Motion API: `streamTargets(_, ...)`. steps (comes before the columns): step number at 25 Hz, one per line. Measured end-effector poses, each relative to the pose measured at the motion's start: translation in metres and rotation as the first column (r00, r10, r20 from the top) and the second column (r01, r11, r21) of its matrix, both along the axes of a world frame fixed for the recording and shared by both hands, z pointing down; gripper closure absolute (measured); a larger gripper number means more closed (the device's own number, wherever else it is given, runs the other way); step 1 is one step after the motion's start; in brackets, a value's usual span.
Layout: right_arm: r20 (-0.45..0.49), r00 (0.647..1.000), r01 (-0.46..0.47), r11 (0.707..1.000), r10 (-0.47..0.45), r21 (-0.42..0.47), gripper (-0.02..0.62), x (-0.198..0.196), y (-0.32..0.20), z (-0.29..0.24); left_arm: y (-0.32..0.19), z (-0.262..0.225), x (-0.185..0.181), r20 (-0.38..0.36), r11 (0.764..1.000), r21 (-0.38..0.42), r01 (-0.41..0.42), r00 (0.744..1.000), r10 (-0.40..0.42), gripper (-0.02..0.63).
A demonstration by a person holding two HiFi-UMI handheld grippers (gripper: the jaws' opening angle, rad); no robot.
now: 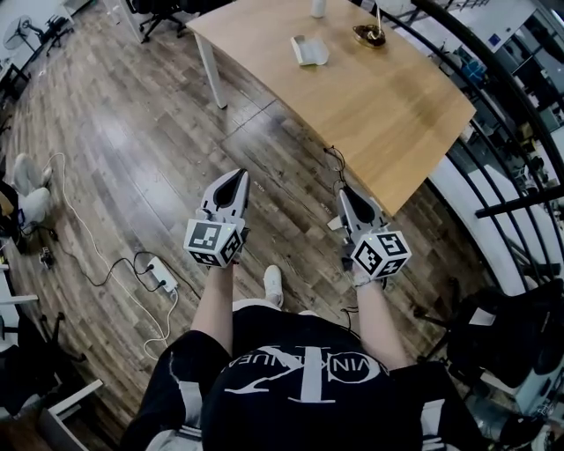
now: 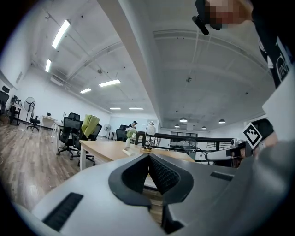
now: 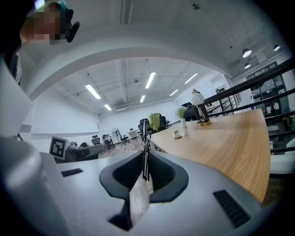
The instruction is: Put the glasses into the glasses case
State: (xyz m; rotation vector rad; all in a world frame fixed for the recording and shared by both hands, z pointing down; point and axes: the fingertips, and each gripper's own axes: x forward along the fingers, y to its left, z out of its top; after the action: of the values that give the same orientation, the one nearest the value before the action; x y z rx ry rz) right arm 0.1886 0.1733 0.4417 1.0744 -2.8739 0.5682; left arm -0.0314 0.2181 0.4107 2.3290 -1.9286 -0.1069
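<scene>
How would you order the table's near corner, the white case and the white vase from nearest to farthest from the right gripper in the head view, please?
1. Table's near corner, just right of the right gripper.
2. White case, on the table well ahead of the jaws.
3. White vase, at the table's far edge.

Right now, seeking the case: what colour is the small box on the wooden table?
White box; head view.

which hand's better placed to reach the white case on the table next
Right. The right gripper sits beside the table edge and pinches a thin dark frame, likely the glasses. The left gripper is shut empty over the floor, farther from the white case.
</scene>
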Motion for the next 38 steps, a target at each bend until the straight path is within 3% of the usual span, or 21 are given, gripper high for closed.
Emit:
streamTargets(13, 0.044, 0.996, -0.072, 0.997, 0.072, 0.001, 0.545, -0.035, -0.051, 0.0, -0.067, -0.005, -0.026, 0.022, 0.995, 0.024, -0.096, 0.995, 0.096, 0.591)
streamTargets(25, 0.027, 0.998, -0.049, 0.999, 0.048, 0.004, 0.545, -0.069, -0.085, 0.002, -0.092, 0.002, -0.061, -0.001, 0.997, 0.019, -0.073, 0.997, 0.073, 0.591)
streamTargets(38, 0.012, 1.0, 0.005, 1.0, -0.005, 0.002, 0.545, -0.124, -0.178, -0.001, -0.176, 0.001, -0.108, -0.018, 0.999, 0.012, -0.041, 0.999, 0.041, 0.591)
